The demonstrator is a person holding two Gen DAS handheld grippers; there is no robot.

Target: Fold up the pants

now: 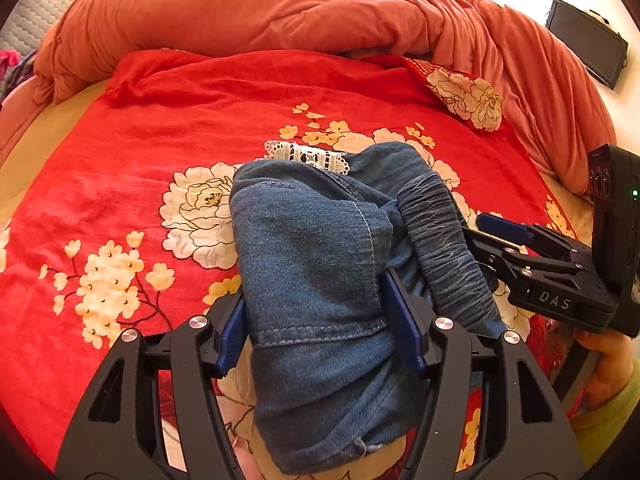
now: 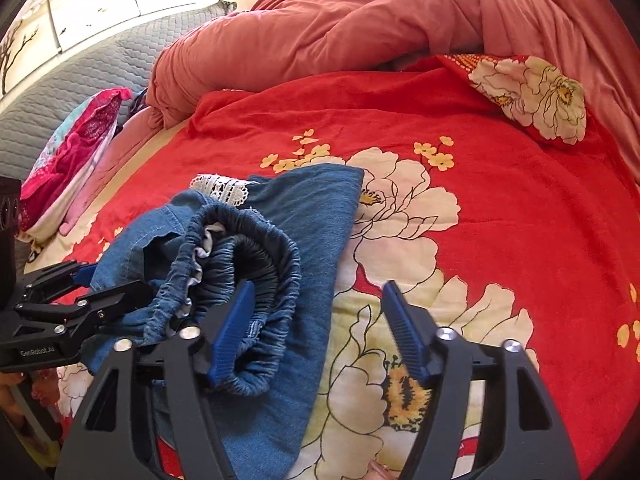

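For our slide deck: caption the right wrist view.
Open right tongs beside the bunched denim pants on a red floral blanket.

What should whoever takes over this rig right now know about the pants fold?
Left gripper: open, straddling the folded denim, apparently not clamping.
Right gripper: open, one finger against the elastic waistband, nothing gripped.
Pants: loosely bundled on the red floral blanket, lace trim showing at the far end.
Done: rough fold laid down.
Left: flatten waistband, square up the bundle.
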